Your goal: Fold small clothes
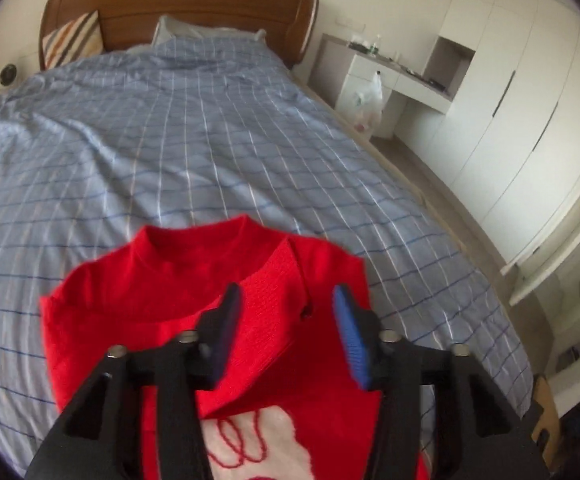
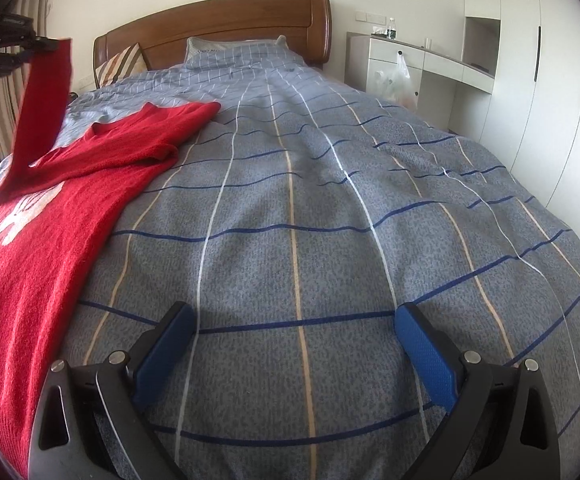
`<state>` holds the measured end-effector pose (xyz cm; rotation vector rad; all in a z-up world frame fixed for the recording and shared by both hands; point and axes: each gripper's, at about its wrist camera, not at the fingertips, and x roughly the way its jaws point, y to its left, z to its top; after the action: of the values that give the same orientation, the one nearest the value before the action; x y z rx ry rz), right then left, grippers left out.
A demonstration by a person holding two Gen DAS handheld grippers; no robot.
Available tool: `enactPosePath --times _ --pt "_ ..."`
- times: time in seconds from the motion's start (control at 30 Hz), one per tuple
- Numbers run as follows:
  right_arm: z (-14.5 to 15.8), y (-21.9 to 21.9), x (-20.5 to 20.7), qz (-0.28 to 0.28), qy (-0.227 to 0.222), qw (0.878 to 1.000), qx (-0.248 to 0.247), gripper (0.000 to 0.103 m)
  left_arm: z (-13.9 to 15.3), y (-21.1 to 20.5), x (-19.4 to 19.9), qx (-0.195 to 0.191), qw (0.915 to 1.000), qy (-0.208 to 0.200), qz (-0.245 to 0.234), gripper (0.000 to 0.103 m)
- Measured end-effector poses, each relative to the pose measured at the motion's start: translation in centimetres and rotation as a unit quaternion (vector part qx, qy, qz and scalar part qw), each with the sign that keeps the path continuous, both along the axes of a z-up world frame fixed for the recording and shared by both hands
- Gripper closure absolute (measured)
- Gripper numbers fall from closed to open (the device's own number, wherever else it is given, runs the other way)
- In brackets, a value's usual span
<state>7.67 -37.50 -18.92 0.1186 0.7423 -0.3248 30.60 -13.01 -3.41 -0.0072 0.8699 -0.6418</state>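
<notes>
A small red knit sweater (image 2: 50,216) with a white motif lies on the blue checked bedcover (image 2: 309,200), at the left in the right wrist view. In that view my left gripper (image 2: 46,45) is at the top left and holds one red sleeve (image 2: 40,116) lifted off the bed. In the left wrist view the sweater (image 1: 162,280) lies below my left gripper (image 1: 286,300), whose blue pads (image 1: 351,340) stand apart with red fabric between them. My right gripper (image 2: 295,320) is open and empty, low over bare bedcover to the right of the sweater.
A wooden headboard (image 2: 230,28) with a striped cushion (image 2: 124,66) and a pillow (image 2: 234,52) is at the far end. A white desk (image 2: 429,64) with a hanging plastic bag (image 2: 397,80) and white wardrobes (image 2: 537,100) line the right side.
</notes>
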Motion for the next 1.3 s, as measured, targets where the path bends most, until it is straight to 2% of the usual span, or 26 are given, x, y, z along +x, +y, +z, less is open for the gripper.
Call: enactPosePath --times 0.1,0.27,0.37,0.47,0.6,0.83,0.93,1.07,1.3 --pt "0.0 0.0 0.0 0.000 0.000 1.000 0.000 0.003 -1.7 0.1 -2.5 0.011 0.9998 -0.010 -0.012 0.027" --pt "0.0 0.0 0.0 0.000 0.000 1.000 0.000 0.003 -4.0 7.3 -5.1 0.075 0.9963 -0.016 0.038 0.018" --pt "0.0 0.0 0.0 0.000 0.000 1.000 -0.001 0.003 -5.6 12.8 -6.8 0.113 0.9888 -0.032 0.093 0.014" --pt "0.0 0.0 0.1 -0.001 0.000 1.000 -0.002 0.003 -7.2 18.2 -8.5 0.134 0.9790 -0.043 0.147 0.013" --pt "0.0 0.1 0.2 -0.001 0.000 1.000 -0.004 0.003 -9.5 22.8 -10.3 0.159 0.9629 -0.061 0.209 0.013" --pt "-0.2 0.2 0.0 -0.001 -0.005 1.000 -0.007 0.003 -13.7 26.5 -11.2 0.160 0.9453 -0.065 0.276 0.011" --pt "-0.2 0.3 -0.2 -0.001 -0.007 1.000 -0.007 0.003 -15.2 27.8 -11.0 0.134 0.9468 -0.045 0.289 0.005" --pt "-0.2 0.3 -0.2 -0.001 -0.007 1.000 -0.007 0.003 -15.8 29.0 -11.0 0.092 0.9503 -0.032 0.296 0.002" --pt "-0.2 0.3 -0.2 -0.001 -0.007 1.000 -0.007 0.002 -16.1 29.0 -11.3 0.082 0.9535 -0.033 0.288 0.001"
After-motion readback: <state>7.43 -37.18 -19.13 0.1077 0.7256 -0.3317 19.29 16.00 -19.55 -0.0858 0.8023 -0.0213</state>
